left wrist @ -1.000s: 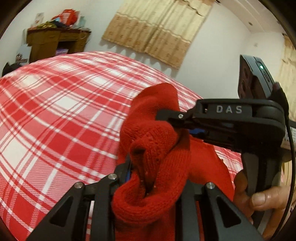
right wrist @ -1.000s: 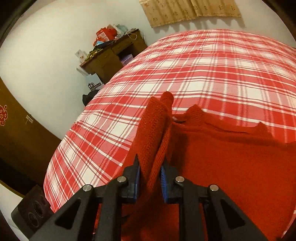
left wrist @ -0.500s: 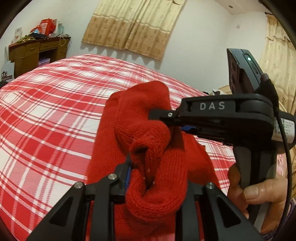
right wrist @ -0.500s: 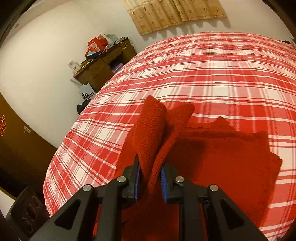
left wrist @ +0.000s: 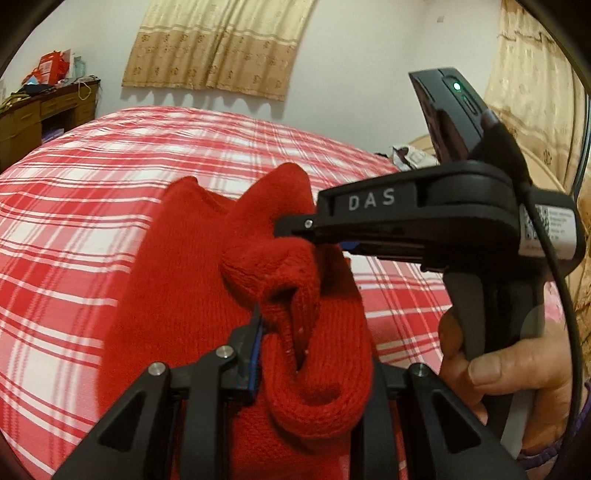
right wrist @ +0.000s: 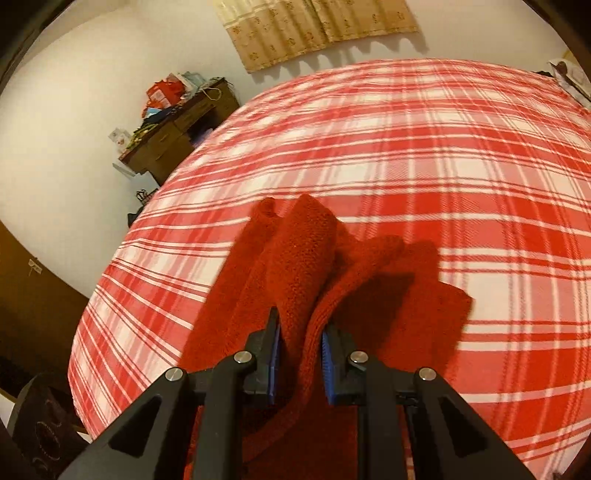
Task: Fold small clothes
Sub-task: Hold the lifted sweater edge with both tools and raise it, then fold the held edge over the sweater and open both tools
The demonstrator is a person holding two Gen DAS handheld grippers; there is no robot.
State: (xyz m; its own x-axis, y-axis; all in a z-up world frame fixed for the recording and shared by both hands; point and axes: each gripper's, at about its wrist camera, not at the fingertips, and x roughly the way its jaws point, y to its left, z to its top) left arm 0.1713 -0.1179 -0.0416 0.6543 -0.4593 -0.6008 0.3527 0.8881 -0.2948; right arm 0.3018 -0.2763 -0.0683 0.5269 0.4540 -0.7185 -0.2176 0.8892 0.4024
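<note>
Plaid bedspread point(right wrist: 461, 155) under doubly-clamped, seemingly lifted red knit point(right wrist: 303, 258)

The bed point(right wrist: 461, 155) is the free surface: its far half, up to the far edge under the curtain point(right wrist: 314, 26), is bare plaid, w/ room to pass on both sides. The red knit garment point(right wrist: 303, 258) takes the near middle, bunched up and rising between both grippers. In the left wrist view the right gripper point(left wrist: 295, 229) crosses just in front, touching the knit, so passage on that side is blocked. A wooden desk point(right wrist: 173, 129) stands beyond the bed's left edge, well apart.
</note>
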